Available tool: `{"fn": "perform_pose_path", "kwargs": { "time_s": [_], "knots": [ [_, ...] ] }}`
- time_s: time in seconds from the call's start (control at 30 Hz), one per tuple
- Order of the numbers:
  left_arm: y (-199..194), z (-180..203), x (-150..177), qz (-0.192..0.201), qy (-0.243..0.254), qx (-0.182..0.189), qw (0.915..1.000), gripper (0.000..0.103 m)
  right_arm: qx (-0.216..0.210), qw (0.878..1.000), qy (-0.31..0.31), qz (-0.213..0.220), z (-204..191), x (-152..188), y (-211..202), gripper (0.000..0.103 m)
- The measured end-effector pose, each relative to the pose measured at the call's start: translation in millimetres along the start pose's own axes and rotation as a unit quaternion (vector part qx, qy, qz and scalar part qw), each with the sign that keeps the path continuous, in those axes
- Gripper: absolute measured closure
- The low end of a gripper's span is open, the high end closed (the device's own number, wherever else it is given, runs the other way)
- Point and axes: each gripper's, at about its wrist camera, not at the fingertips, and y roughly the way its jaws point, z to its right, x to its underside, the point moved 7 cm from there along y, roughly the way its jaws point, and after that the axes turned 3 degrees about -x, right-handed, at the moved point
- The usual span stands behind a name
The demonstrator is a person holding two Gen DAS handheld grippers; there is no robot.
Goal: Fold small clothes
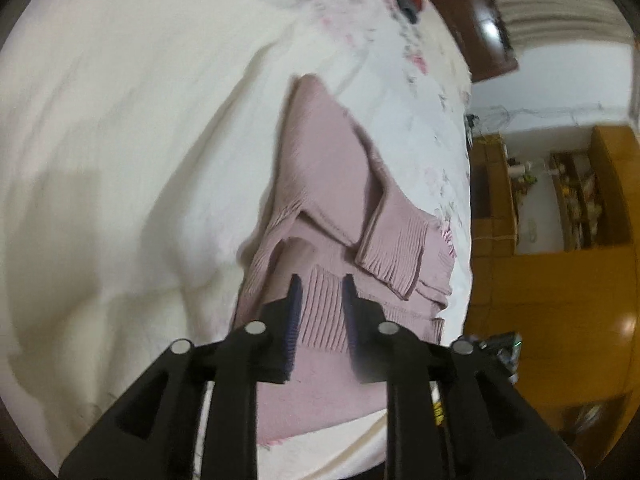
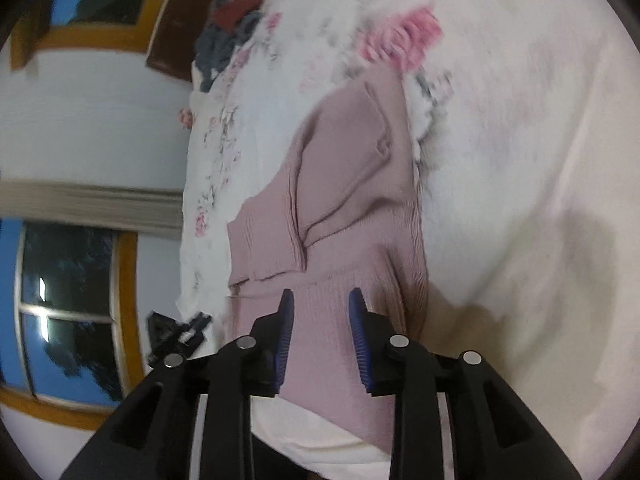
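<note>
A: Pink knit sweater (image 1: 320,184) lies on the white bedsheet (image 1: 120,120), sleeves folded in, near the bed's edge.

B: Left gripper (image 1: 322,284) and right gripper (image 2: 321,298), fingers apart, both straddle its ribbed hem.

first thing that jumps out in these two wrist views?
The dusty-pink ribbed sweater, lying partly folded on the white floral bedsheet with a sleeve cuff laid across its body. Both grippers, left gripper and right gripper, sit with jaws parted over its ribbed hem. Far up the bed, a dark red and grey clothes pile.
</note>
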Motion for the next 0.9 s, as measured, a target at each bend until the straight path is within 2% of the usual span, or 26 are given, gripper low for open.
{"fn": "perform_pose_path", "kwargs": {
  "time_s": [0.13, 0.27, 0.43, 0.57, 0.63, 0.67, 0.73, 0.77, 0.8, 0.9],
  "knots": [
    [7.1, 3.6, -3.1, -0.006, 0.025, -0.016, 0.9996, 0.060, 0.049, 0.996, -0.068, -0.010, -8.2, 5.1, 12.1, 0.074],
    [23.8, 2.1, -4.0, -0.024, 0.041, -0.049, 0.9977, 0.055, 0.093, 0.989, -0.112, -0.019, -9.7, 9.4, 34.4, 0.067],
    [41.9, 10.4, -2.3, -0.052, 0.077, -0.070, 0.9932, 0.051, 0.122, 0.984, -0.128, -0.025, -1.0, 6.0, 46.3, 0.065],
    [61.1, 4.8, 3.6, -0.084, 0.102, -0.116, 0.9844, 0.049, 0.132, 0.982, -0.131, -0.035, 5.8, 4.6, 51.8, 0.065],
    [65.2, 2.4, 5.6, -0.087, 0.111, -0.127, 0.9819, 0.049, 0.140, 0.979, -0.140, -0.041, 6.4, 6.4, 55.2, 0.065],
    [65.6, 2.7, 6.7, -0.086, 0.115, -0.125, 0.9817, 0.051, 0.141, 0.978, -0.145, -0.043, 6.3, 7.7, 55.7, 0.065],
    [64.4, 4.8, 8.4, -0.082, 0.124, -0.122, 0.9814, 0.068, 0.146, 0.975, -0.163, -0.044, 3.6, 12.5, 56.8, 0.069],
    [63.6, 5.8, 9.6, -0.081, 0.132, -0.122, 0.9805, 0.092, 0.147, 0.972, -0.177, -0.044, 0.7, 15.5, 57.1, 0.077],
    [61.3, 7.9, 11.2, -0.074, 0.144, -0.120, 0.9795, 0.093, 0.148, 0.970, -0.186, -0.044, -1.1, 17.8, 57.8, 0.082],
    [55.4, 18.2, 15.3, -0.055, 0.175, -0.109, 0.9770, 0.095, 0.151, 0.965, -0.212, -0.038, -6.0, 23.7, 55.1, 0.084]
  ]
}}
